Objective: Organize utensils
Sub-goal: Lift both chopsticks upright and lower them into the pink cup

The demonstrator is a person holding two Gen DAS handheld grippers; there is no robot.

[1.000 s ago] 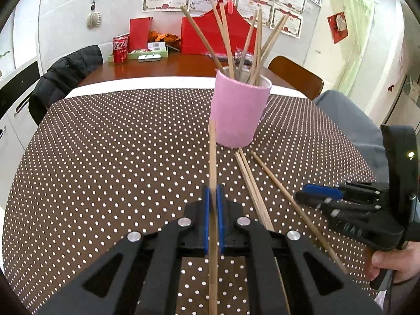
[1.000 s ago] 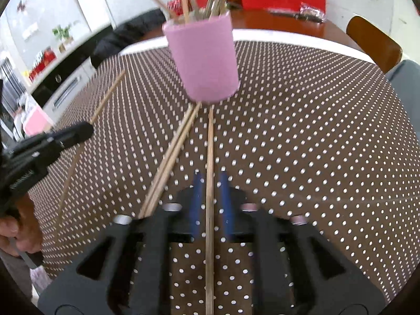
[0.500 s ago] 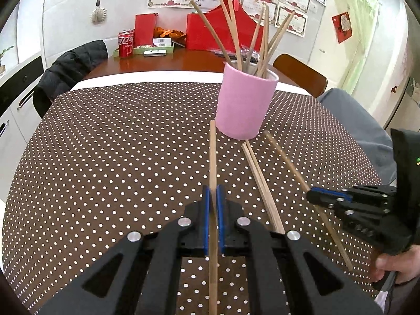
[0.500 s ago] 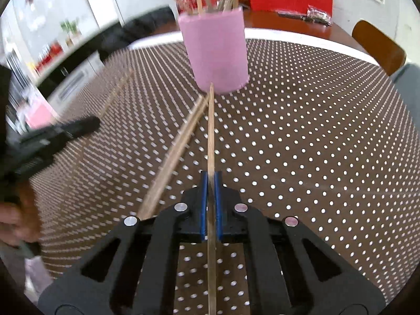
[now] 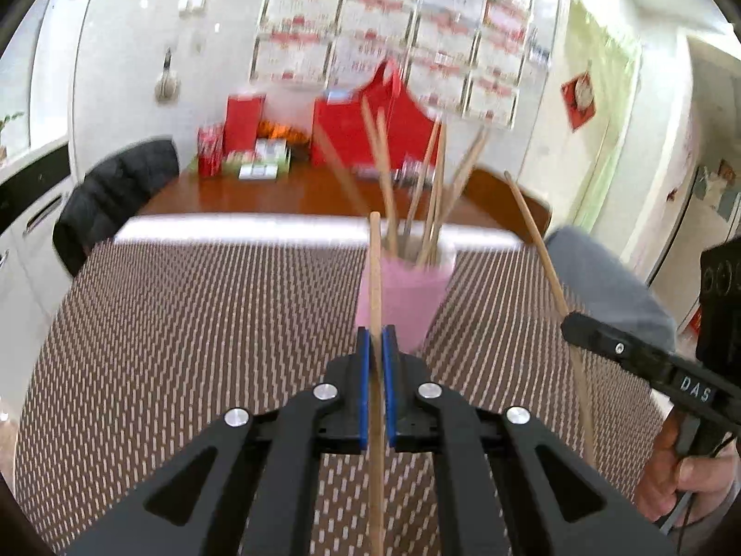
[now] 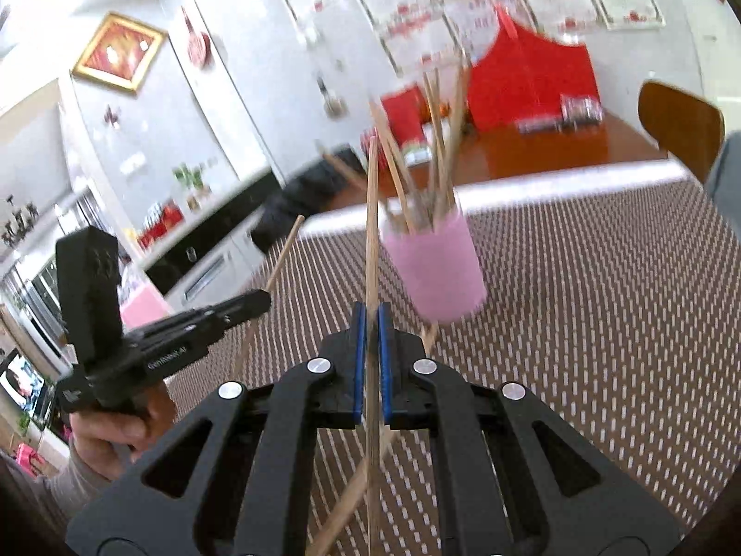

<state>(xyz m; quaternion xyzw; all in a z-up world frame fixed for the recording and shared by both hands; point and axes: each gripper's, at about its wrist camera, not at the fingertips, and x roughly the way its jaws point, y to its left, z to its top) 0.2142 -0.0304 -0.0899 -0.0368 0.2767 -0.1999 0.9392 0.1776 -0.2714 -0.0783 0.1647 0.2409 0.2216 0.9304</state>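
A pink cup with several wooden chopsticks stands on the brown dotted tablecloth. My left gripper is shut on one chopstick, held above the cloth with its tip in front of the cup's rim. In the right wrist view my right gripper is shut on another chopstick, which points up beside the pink cup. Each gripper shows in the other's view: the right gripper at the right, the left gripper at the left. The frames are motion-blurred.
Loose chopsticks lie on the cloth under my right gripper, near the cup's base. A black jacket hangs on a chair at the far left. A wooden chair stands at the far right. Red boxes sit on the table behind.
My right gripper closed on a chopstick that lay between its jaws. Both grippers then rose and tilted up, lifting their chopsticks off the cloth toward the cup's rim.
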